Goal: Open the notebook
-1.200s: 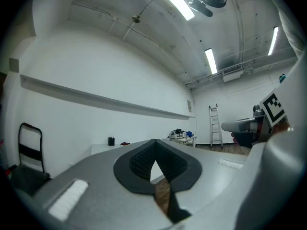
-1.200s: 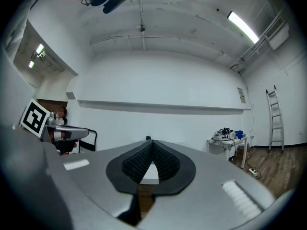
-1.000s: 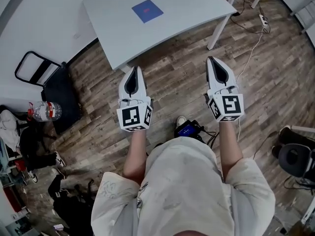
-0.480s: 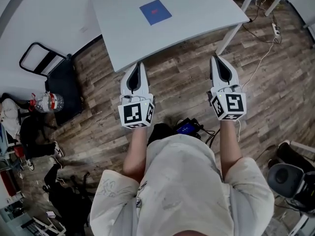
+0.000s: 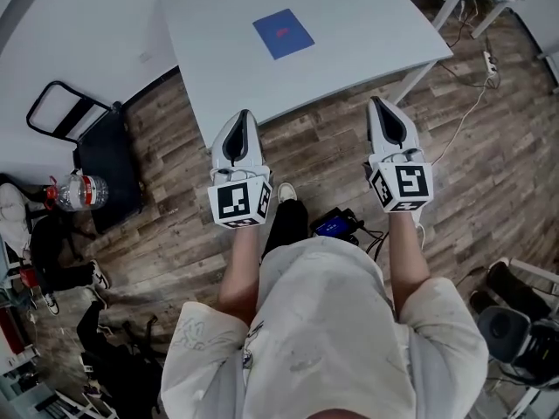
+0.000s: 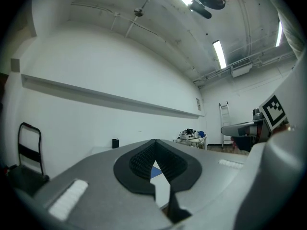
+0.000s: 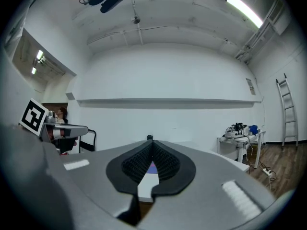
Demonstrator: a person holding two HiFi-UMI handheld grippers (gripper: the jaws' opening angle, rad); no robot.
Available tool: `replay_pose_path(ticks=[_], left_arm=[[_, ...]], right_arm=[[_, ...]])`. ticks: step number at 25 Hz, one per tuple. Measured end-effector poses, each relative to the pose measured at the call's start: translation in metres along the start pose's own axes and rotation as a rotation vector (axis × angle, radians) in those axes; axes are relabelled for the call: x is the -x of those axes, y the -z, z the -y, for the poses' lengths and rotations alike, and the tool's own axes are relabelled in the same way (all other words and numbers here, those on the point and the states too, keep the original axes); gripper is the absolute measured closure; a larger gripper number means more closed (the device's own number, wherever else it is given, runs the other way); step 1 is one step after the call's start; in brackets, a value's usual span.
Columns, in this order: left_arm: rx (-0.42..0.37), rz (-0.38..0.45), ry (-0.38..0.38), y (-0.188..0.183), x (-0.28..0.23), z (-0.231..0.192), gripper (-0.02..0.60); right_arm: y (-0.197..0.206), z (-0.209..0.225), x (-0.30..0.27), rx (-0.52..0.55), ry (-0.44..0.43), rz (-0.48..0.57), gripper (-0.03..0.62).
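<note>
Left gripper and right gripper both clenched, empty, level, short of white rectangular table. Thin blue closed notebook mid-table, so likely approach pose.

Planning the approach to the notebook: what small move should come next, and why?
Probably carry both grippers forward over the table, toward the blue notebook. It lies closed, well in from the near edge, while the left gripper and right gripper, jaws together and empty, are only at that edge.

Notebook on table; left tool, right tool near its front edge.
</note>
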State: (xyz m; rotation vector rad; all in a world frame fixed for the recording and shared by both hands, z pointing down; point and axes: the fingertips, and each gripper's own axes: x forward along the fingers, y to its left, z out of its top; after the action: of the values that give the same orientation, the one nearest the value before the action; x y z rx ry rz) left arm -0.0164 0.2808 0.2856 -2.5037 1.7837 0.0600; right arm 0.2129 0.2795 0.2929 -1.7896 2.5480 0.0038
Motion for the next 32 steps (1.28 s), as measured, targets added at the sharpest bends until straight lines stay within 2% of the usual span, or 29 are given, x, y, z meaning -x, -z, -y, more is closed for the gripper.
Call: replay_pose_path(ticks=[6,12,20,26,32], left_arm=[[0.010,-0.007,0.012,0.011,-0.108,-0.103,0.565],[0.023,-0.012,0.020,0.016,-0.195,-0.226,0.565],[0.027,-0.007,0.023,0.015,-0.281,-0.355,0.565],[0.028,-0.007,0.044,0.033,-0.355,-0.377,0.565],[0.013,0.008,0.038,0.046,-0.438,-0.349,0.565]], right_arm=[[0.003,-0.018,-0.152,0.013,-0.005,-0.027,0.589],[-0.001,-0.063,-0.298,0.032,-0.013,-0.047,0.589],[-0.004,-0.108,-0.447,0.043,-0.004,-0.071,0.589],[0.007,-0.081,-0.517,0.045,0.006,-0.066,0.589],[0.029,-0.009,-0.570,0.028,-0.006,-0.091,0.589]])
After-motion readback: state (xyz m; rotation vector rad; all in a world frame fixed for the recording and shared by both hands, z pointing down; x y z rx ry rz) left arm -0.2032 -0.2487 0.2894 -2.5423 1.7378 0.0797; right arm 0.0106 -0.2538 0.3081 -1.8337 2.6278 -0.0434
